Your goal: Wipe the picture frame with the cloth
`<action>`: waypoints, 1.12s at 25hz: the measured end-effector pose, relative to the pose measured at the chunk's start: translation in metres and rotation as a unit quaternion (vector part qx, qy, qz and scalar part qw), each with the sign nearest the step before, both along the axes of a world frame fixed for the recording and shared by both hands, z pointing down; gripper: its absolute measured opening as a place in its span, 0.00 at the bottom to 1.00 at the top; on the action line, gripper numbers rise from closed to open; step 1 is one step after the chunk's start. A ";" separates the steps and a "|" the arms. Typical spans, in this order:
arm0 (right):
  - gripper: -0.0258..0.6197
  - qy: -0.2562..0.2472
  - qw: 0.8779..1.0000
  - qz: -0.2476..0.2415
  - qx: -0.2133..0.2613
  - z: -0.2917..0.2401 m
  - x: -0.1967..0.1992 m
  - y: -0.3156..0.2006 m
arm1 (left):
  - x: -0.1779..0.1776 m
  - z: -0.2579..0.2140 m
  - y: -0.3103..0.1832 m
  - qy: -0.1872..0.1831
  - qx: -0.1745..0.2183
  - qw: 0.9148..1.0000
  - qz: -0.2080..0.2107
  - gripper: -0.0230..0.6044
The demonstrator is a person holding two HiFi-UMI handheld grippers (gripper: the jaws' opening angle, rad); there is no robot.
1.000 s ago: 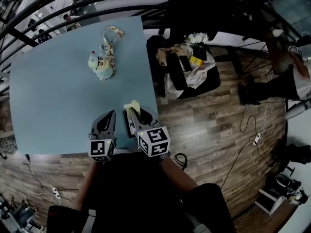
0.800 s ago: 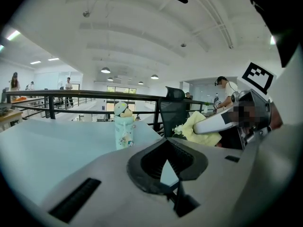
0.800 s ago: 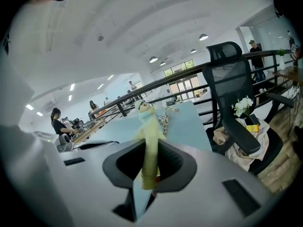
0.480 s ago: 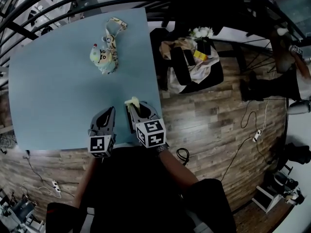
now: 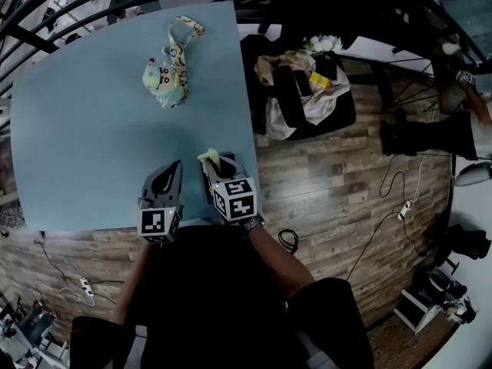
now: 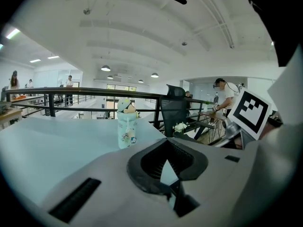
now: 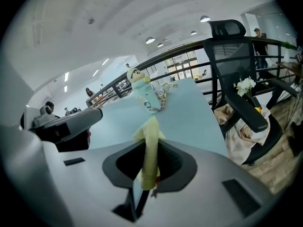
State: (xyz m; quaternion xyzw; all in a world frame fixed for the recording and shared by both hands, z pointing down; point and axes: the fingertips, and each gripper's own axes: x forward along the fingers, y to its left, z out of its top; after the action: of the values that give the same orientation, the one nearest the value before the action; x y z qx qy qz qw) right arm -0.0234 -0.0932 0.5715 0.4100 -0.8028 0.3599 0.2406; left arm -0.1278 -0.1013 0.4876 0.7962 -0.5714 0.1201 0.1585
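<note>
One pale blue table fills head view's left. One black office chair stands beside its right edge (piled with bags). Two grippers hang over near table edge, side by side: left gripper pinched together, nothing between; right gripper clamped on one yellow cloth. One cartoon-printed item with strap stands far side, well apart (frame or not, cannot tell).
</note>
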 end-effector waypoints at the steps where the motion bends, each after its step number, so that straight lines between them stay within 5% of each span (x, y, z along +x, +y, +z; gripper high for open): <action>1: 0.13 0.003 1.000 -0.003 -0.004 0.004 -0.001 0.000 | 0.001 0.000 -0.002 0.001 0.002 1.000 0.003 0.03; 28: 0.13 0.061 0.992 -0.079 -0.073 0.070 -0.024 0.018 | 0.012 -0.013 -0.009 0.006 0.016 1.000 0.018 0.03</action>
State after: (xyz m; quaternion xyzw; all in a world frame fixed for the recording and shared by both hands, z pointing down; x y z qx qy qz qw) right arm -0.0474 -0.0756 0.6416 0.3477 -0.7883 0.3715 0.3460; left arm -0.1163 -0.1105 0.4745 0.8094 -0.5581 0.1085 0.1468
